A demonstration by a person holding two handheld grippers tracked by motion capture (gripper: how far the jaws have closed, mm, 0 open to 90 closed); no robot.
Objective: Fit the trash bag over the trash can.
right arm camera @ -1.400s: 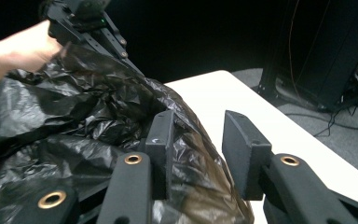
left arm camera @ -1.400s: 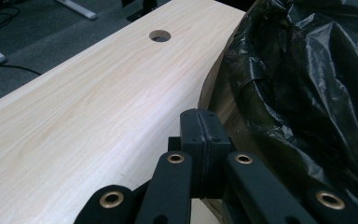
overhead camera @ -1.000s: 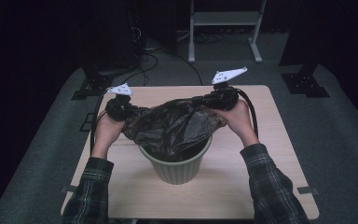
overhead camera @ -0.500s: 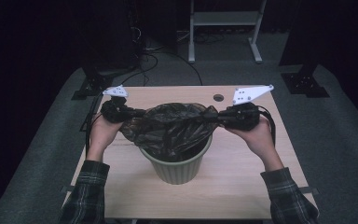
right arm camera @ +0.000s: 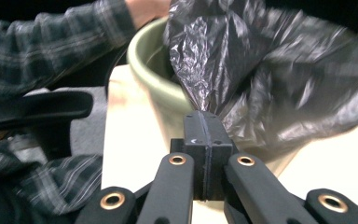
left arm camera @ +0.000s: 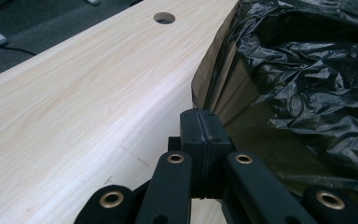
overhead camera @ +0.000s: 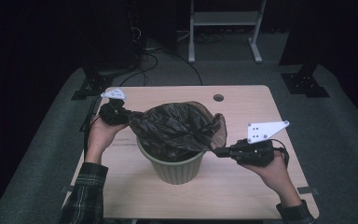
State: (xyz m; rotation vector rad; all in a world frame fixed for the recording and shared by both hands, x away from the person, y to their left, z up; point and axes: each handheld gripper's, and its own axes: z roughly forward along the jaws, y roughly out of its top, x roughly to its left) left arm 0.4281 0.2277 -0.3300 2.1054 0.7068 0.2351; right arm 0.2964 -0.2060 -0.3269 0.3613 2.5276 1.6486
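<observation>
A black plastic bag [overhead camera: 179, 126] is stretched open above a green bin [overhead camera: 177, 170] on the wooden table [overhead camera: 247, 105]. My left gripper [overhead camera: 131, 115] is shut on the bag's left rim, at the bin's far left. In the left gripper view the jaws are pressed together on the bag's edge [left arm camera: 205, 100]. My right gripper [overhead camera: 218, 152] is shut on the bag's right rim, low at the bin's near right. In the right gripper view the bag [right arm camera: 233, 60] rises from the closed jaws and the bin's green rim [right arm camera: 149, 65] is behind it.
A round cable hole [overhead camera: 218, 98] lies in the table behind the bin. A white stand [overhead camera: 223, 28] and cables are on the dark floor beyond the table. A plaid sleeve [right arm camera: 56, 37] crosses the right gripper view.
My right gripper has swung down and toward the near right side of the bin, pulling the bag's rim with it. The left gripper stays at the left, and the bag's mouth is wider.
</observation>
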